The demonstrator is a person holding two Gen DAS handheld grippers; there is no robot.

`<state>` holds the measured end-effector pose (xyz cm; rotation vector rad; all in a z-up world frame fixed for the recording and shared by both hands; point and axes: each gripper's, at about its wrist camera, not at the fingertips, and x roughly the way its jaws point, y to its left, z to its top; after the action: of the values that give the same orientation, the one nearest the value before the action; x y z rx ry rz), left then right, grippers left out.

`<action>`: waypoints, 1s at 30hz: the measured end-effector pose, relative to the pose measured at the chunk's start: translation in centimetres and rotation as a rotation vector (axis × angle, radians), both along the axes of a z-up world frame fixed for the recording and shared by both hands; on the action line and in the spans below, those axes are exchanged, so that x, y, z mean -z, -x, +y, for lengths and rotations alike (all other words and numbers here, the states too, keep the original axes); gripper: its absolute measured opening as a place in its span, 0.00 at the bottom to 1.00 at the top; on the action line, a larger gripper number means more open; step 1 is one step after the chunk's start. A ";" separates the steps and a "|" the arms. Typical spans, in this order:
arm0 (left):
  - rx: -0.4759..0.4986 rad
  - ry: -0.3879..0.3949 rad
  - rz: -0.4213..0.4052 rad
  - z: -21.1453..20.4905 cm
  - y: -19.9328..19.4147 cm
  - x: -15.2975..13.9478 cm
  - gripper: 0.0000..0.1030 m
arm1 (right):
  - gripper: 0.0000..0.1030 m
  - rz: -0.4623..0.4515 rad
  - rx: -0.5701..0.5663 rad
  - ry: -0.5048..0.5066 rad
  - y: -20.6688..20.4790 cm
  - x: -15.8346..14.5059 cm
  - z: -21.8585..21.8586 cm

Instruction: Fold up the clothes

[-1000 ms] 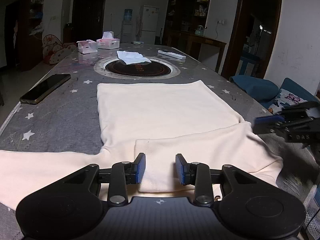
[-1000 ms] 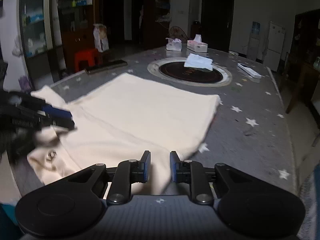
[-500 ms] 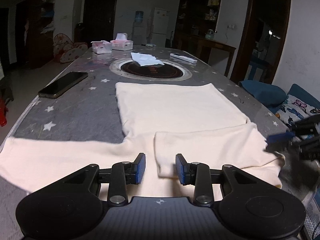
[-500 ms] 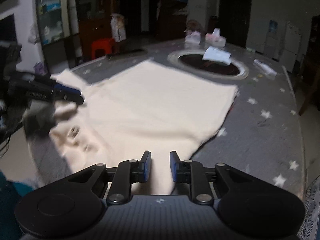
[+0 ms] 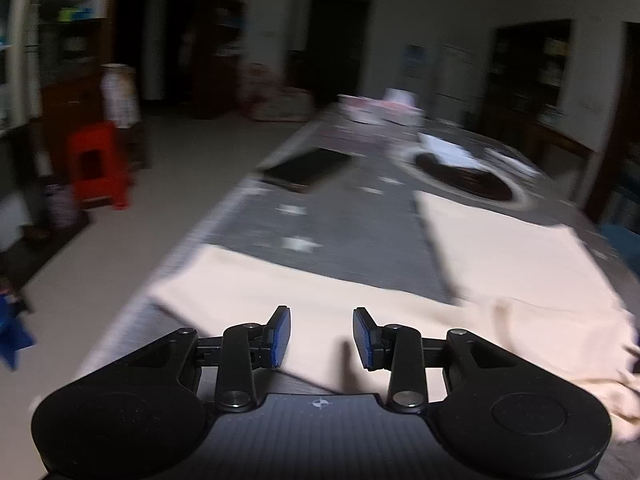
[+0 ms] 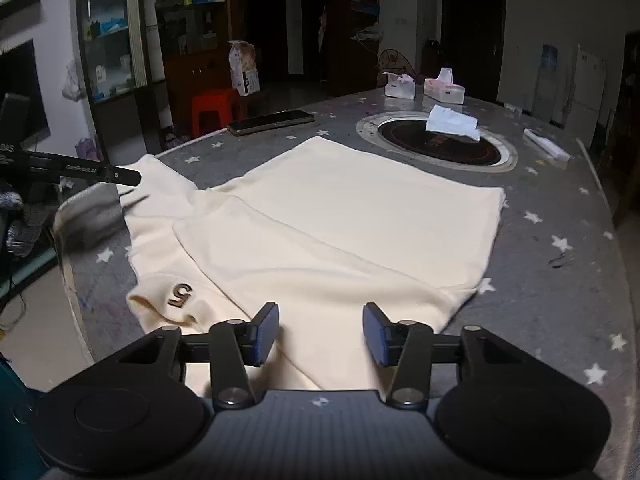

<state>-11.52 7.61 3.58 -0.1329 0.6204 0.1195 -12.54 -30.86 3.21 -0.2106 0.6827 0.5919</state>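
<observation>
We see the cream shirt [image 6: 340,220] lying flat on the star-print table [image 6: 560,248], one sleeve folded across the body, the other stretched twd the table's edge. L gripper [image 5: 321,336] jaws apart, nothing held, over that sleeve. R gripper [image 6: 320,332] jaws wide, empty, above the near shirt edge. Phone [image 6: 272,121] lies beyond.

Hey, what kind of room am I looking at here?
Probably a home dining room: a big table with a built-in round hotplate, tissue boxes, and a fridge by the far wall.
</observation>
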 end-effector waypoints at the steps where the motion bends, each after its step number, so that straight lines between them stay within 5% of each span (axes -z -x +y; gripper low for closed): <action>1: -0.035 -0.006 0.001 0.8 -0.1 0.1 0.37 | 0.49 0.001 0.001 -0.003 0.0 0.0 0.1; 7: -0.234 -0.030 0.035 4.7 -1.2 1.1 0.42 | 0.51 0.006 0.008 -0.023 -0.1 0.1 0.6; 14: -0.260 0.001 0.050 6.2 -2.1 2.2 0.37 | 0.53 0.013 0.016 -0.046 -0.1 0.3 1.2; 19: -0.255 0.005 0.027 6.3 -2.6 1.8 0.06 | 0.53 0.010 0.030 -0.055 0.1 0.3 1.1; 25: -0.105 0.099 -0.103 3.8 -1.7 -2.3 0.05 | 0.53 -0.006 0.056 -0.078 0.3 -0.1 0.4; 30: 0.129 0.150 -0.204 -1.2 -1.4 -6.2 0.05 | 0.53 -0.015 0.079 -0.102 0.4 -0.3 -0.3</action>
<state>-10.16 6.42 9.82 -0.2464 0.4321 -0.0655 -12.90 -31.12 3.51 -0.0925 0.6418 0.5477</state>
